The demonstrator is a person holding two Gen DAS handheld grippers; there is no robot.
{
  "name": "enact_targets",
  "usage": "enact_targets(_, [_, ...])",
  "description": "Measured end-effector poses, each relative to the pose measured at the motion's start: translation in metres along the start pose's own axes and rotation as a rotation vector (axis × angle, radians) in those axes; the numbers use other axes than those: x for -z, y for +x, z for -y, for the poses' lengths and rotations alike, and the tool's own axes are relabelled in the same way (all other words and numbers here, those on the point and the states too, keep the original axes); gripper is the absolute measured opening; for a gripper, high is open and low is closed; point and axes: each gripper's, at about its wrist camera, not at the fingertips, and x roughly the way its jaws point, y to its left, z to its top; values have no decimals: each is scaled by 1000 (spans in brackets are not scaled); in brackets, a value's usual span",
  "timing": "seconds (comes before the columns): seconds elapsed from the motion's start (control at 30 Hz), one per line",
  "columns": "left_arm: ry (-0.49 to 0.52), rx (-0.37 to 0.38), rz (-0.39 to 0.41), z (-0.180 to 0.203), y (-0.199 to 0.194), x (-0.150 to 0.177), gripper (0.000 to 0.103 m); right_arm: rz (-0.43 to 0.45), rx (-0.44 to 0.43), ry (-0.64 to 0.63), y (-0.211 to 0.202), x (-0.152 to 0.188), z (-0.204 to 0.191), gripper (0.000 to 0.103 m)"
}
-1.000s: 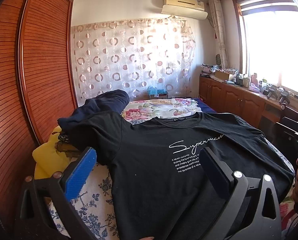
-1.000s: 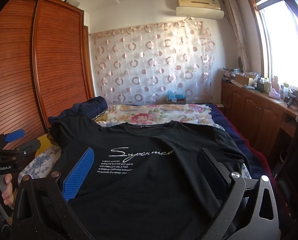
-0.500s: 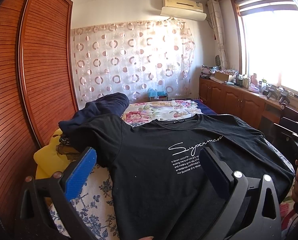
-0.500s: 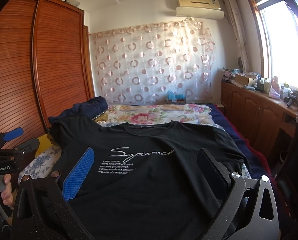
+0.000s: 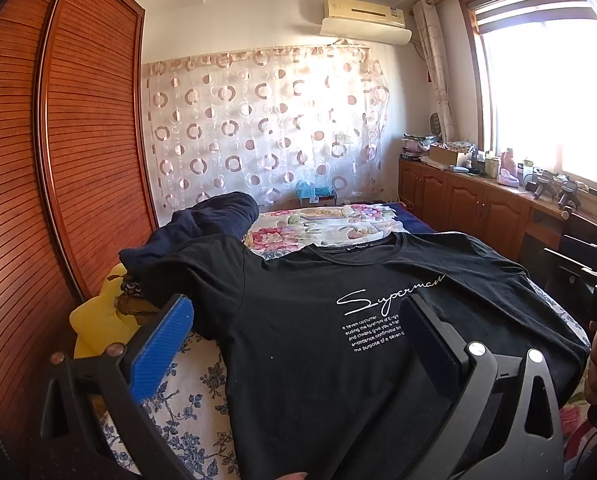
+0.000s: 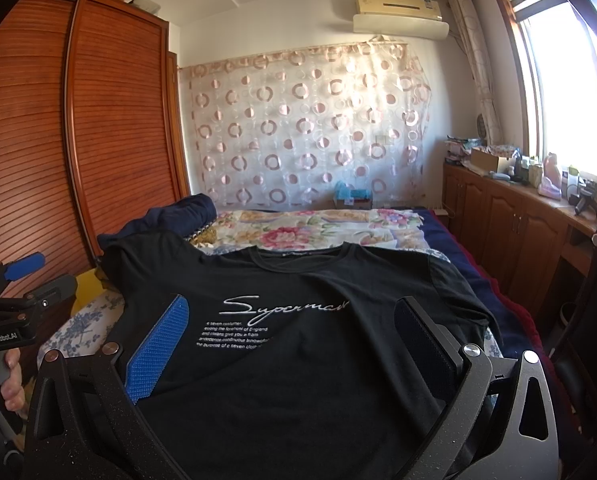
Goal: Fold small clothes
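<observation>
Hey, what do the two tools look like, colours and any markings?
Both tools, left and right, have speckled black frames, silver rivets and two fingers with textured blue pads. The left tool's body carries a white "GenRobot.AI" label.

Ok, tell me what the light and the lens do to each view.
Left wrist view: the window is blown out white, the wardrobe bows from fisheye, the black T-shirt loses fold detail. Right wrist view: glare again at the window, dark corners, the shirt print stays sharp.
</observation>
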Motion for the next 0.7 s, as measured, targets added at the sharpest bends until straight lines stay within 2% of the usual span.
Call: enact_targets(0.7, [6,0,7,1,-1,-3,103,1,0,0,0,0,-1,103])
